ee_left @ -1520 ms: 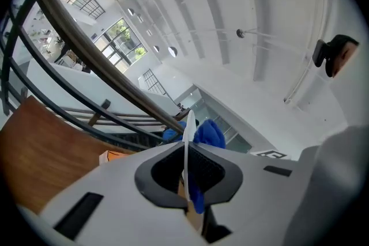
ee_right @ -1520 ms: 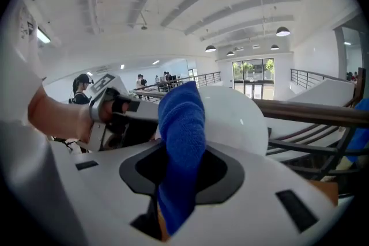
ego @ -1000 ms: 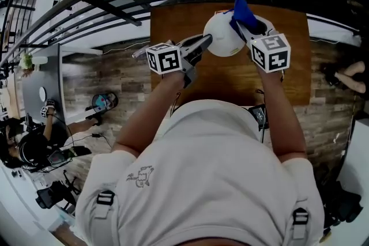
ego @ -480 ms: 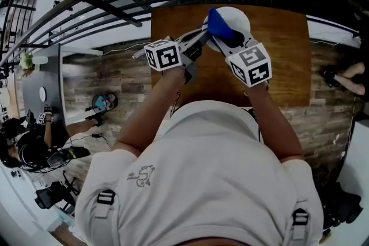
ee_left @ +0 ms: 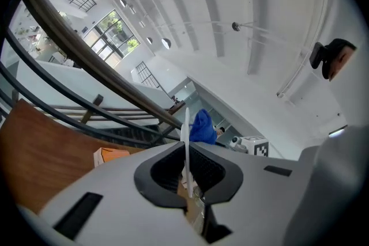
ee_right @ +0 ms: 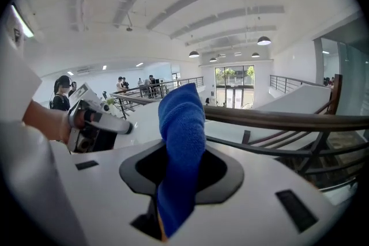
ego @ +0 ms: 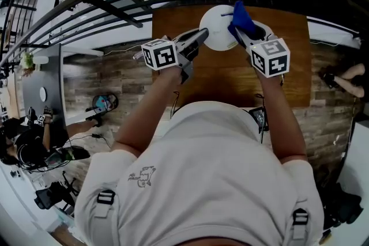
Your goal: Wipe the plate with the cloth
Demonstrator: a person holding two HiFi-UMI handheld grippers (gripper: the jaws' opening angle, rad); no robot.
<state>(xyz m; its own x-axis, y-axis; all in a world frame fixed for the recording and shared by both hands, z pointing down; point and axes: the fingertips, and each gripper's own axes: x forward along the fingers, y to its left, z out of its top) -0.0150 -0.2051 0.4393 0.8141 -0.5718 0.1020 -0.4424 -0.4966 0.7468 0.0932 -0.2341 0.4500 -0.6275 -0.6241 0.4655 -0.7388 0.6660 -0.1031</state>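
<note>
White plate is up on its edge above the wooden worktop. Its rim sits between the pads of my left tongs, which press on it while they are opening a little. Just to the right, my right tongs are clenched on the blue cloth, and the cloth touches the plate's right side.

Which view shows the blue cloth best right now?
The right gripper view: the cloth fills the middle, clamped between that gripper's fingers. The head view shows it small, against the plate. The left gripper view shows only a blue lump behind the plate's edge.
</note>
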